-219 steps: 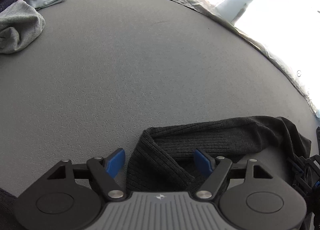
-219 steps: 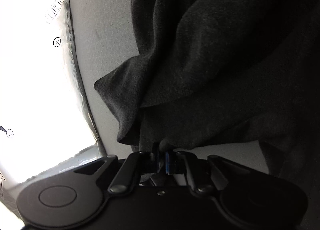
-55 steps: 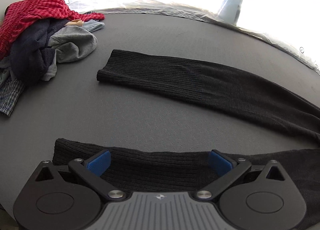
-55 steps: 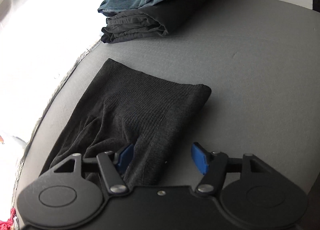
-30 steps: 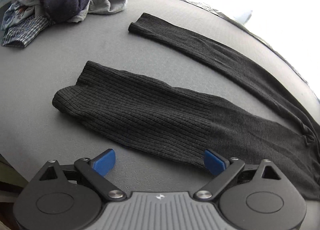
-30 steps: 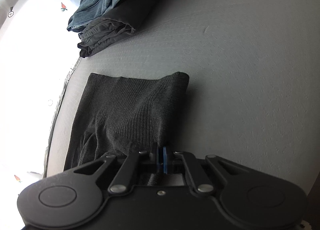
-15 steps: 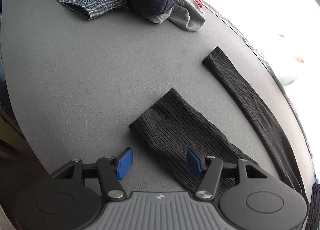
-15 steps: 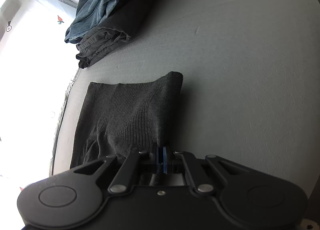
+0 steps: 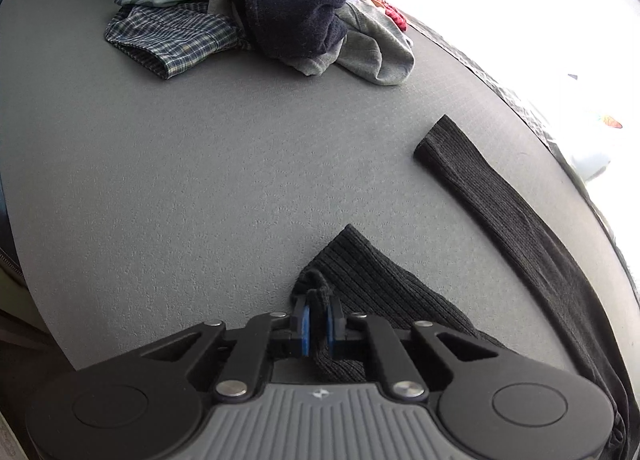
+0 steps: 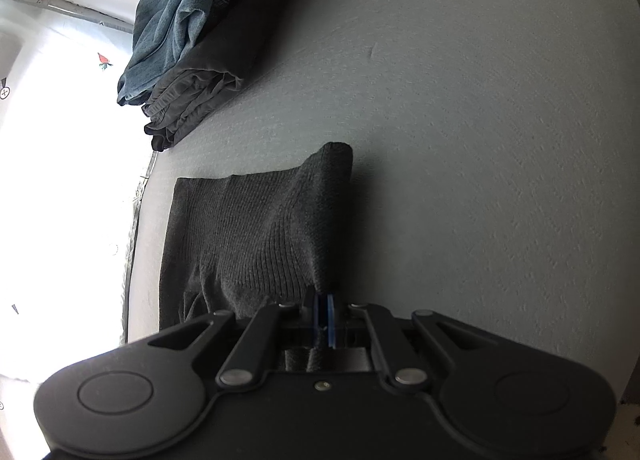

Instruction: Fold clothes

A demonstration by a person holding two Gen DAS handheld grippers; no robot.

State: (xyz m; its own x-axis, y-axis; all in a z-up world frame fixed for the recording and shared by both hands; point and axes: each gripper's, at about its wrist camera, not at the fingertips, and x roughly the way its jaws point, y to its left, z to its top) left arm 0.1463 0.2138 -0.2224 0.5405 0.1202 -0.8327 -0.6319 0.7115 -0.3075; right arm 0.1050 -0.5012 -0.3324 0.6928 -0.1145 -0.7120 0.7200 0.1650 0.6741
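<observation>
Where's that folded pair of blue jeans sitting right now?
In the right wrist view, the folded jeans lie at the upper left, on top of a folded dark garment near the table's far edge.

free: wide bare table from 9 to 12 o'clock | in the way: messy clothes pile at 12 | long dark sleeve at 2 | folded jeans stack at 11, right view
</observation>
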